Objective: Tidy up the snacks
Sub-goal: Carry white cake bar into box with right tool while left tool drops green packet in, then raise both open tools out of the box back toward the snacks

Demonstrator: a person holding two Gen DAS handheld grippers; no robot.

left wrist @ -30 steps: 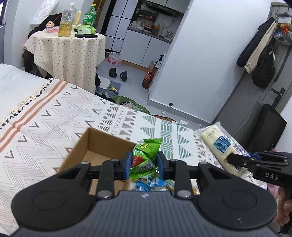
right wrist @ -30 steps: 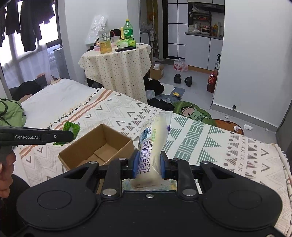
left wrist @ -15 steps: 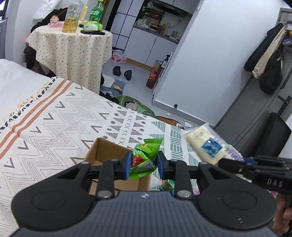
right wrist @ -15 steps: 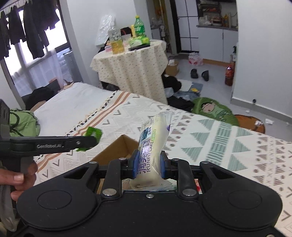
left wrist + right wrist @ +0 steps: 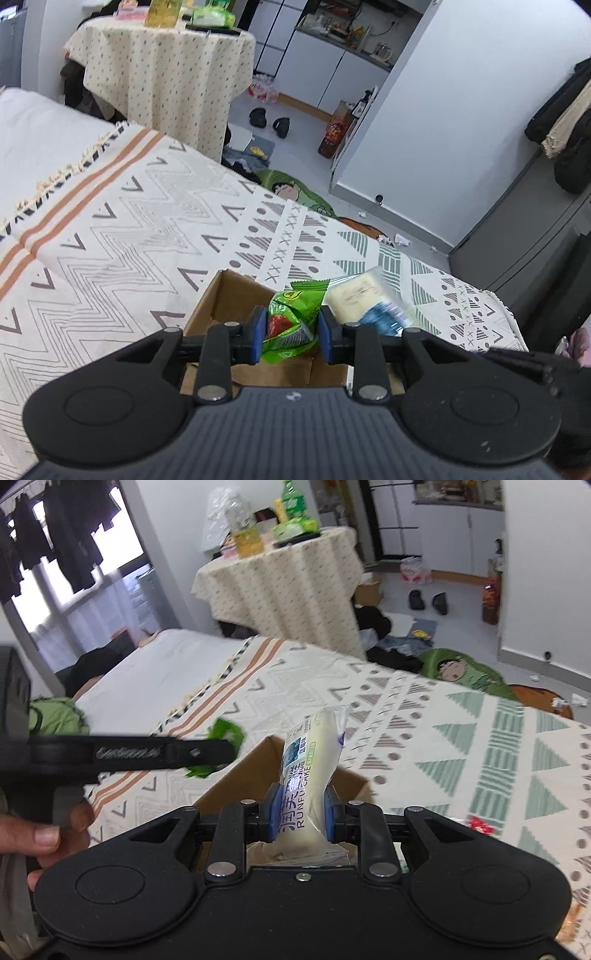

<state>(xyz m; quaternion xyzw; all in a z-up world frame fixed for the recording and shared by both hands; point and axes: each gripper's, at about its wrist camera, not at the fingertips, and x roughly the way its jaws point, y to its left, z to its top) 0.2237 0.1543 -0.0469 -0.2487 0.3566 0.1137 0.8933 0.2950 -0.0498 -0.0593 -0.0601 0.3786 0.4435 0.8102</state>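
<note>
My left gripper (image 5: 291, 338) is shut on a green snack packet (image 5: 291, 321), held above the open cardboard box (image 5: 225, 295) on the patterned bedspread. The cream cake packet (image 5: 364, 302) shows just right of it, blurred. In the right wrist view my right gripper (image 5: 301, 814) is shut on that cream cake packet (image 5: 308, 768), upright over the cardboard box (image 5: 258, 760). The left gripper's arm (image 5: 122, 755) crosses the left side there, the green packet (image 5: 221, 738) at its tip. A hand (image 5: 48, 834) holds its handle.
A patterned bedspread (image 5: 129, 229) covers the bed. A round table (image 5: 166, 70) with bottles stands beyond it. Clothes, shoes and a green cushion (image 5: 291, 190) lie on the floor. A red-wrapped snack (image 5: 480, 825) lies right of the box.
Both grippers have moved forward and closer together over the box. The cake packet now sits right beside the green packet in the left wrist view.
</note>
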